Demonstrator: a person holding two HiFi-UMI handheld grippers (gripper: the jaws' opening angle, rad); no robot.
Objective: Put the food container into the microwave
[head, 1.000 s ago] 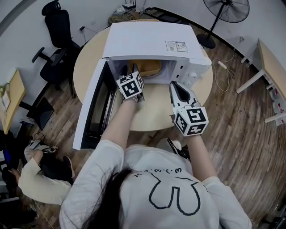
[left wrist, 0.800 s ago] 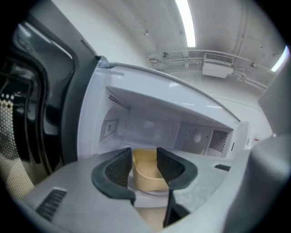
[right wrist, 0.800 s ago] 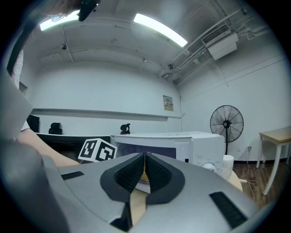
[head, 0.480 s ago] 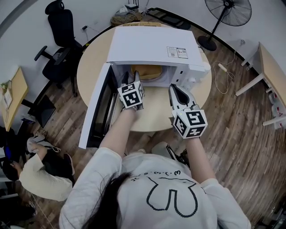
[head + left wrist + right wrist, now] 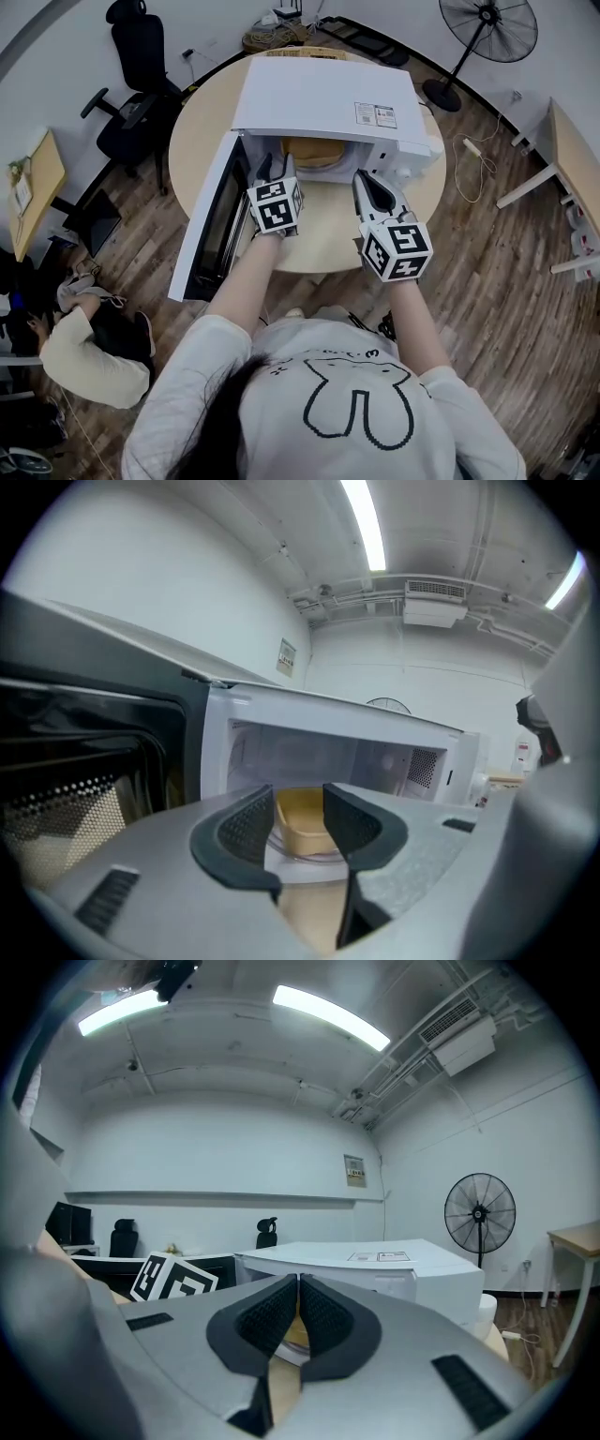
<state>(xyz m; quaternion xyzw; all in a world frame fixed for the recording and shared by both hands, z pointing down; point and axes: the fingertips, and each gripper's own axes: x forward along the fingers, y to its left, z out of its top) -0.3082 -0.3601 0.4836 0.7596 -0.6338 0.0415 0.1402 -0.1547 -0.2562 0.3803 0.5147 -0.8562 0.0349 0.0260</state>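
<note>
While the yellow food container [image 5: 314, 152] sits inside the open microwave [image 5: 323, 94], my left hand-held gripper [image 5: 272, 171] hangs before it, jaws apart and empty; my right hand-held gripper [image 5: 367, 180] is closed on nothing.

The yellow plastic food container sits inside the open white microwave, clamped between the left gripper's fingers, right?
No: the yellow plastic food container sits inside the open white microwave, but the fingers of the left gripper are apart and not touching it, as the left gripper view shows.
</note>
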